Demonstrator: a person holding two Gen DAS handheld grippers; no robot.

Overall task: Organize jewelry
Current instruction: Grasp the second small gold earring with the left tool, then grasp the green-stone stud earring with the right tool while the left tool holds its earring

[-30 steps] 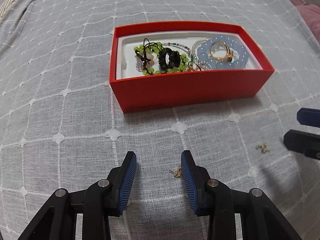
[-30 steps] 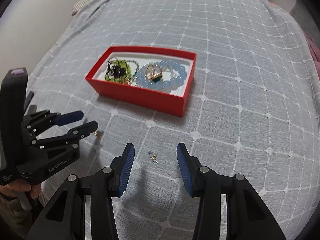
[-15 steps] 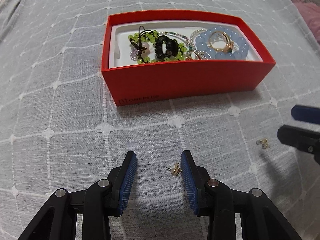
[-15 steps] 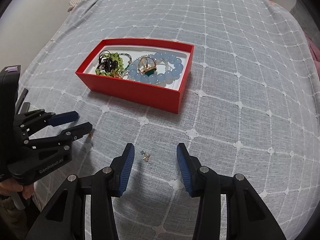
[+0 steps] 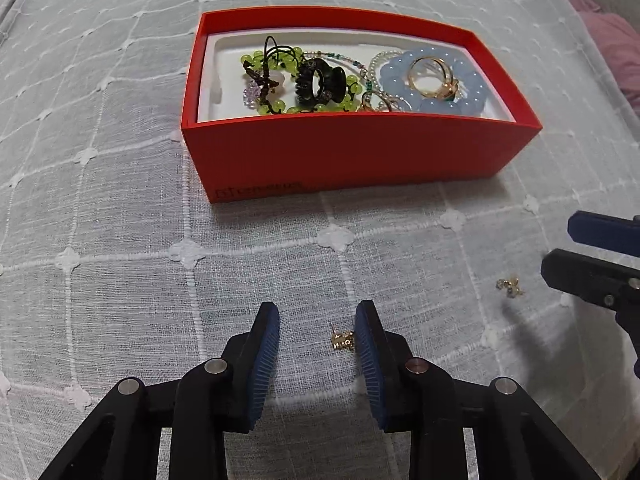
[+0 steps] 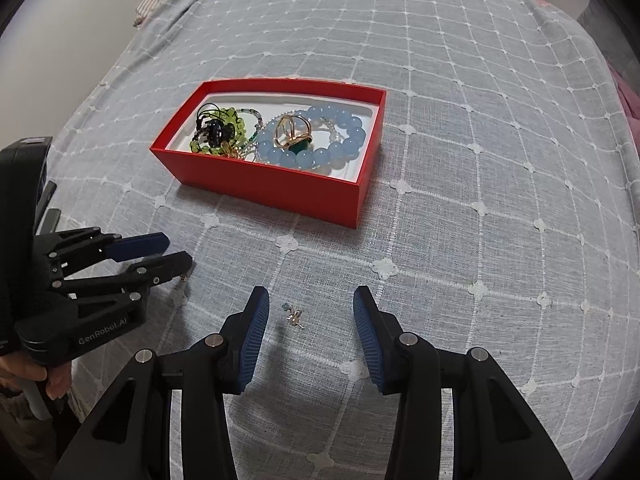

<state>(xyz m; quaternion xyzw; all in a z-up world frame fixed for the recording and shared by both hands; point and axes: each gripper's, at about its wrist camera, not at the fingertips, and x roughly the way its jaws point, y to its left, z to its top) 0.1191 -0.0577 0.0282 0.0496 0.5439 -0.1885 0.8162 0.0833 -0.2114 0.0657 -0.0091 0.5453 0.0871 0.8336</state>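
The left tool point(image 5: 316, 338) points steeply down at the bed cover, its jaws closing with a small gold earring point(image 5: 341, 339) lying between them, close against the right-hand blue pad point(image 5: 370, 360) (whether that pad already touches it cannot be told); the other pad stands clear of it, so nothing is clamped yet. The same tool shows from the side in the right wrist view point(image 6: 160, 256), gripped at the picture's lower left by a person's hand point(image 6: 36, 376).

The right tool point(image 6: 306, 320) hangs over the cover with its jaws apart and nothing gripped. A second earring point(image 6: 295, 316), gold with a tiny greenish bit, lies on the cloth between its fingers, nearer the left-hand one and touching neither. In the left wrist view this earring point(image 5: 509, 285) sits just beside the right tool's dark fingertips point(image 5: 580, 276) at the right edge.

Beyond both tools, a red box point(image 5: 360, 156) stands on the grey checked bed cover point(image 5: 120, 240), open at the top with a white liner. Inside, toward the left, a green bead bracelet point(image 5: 280, 108) lies tangled with black cord and a black ring-shaped piece point(image 5: 320, 84). Toward the right a pale blue bead bracelet point(image 5: 436, 104) encircles a gold ring point(image 5: 430, 76), with thin bead strands between the two heaps.
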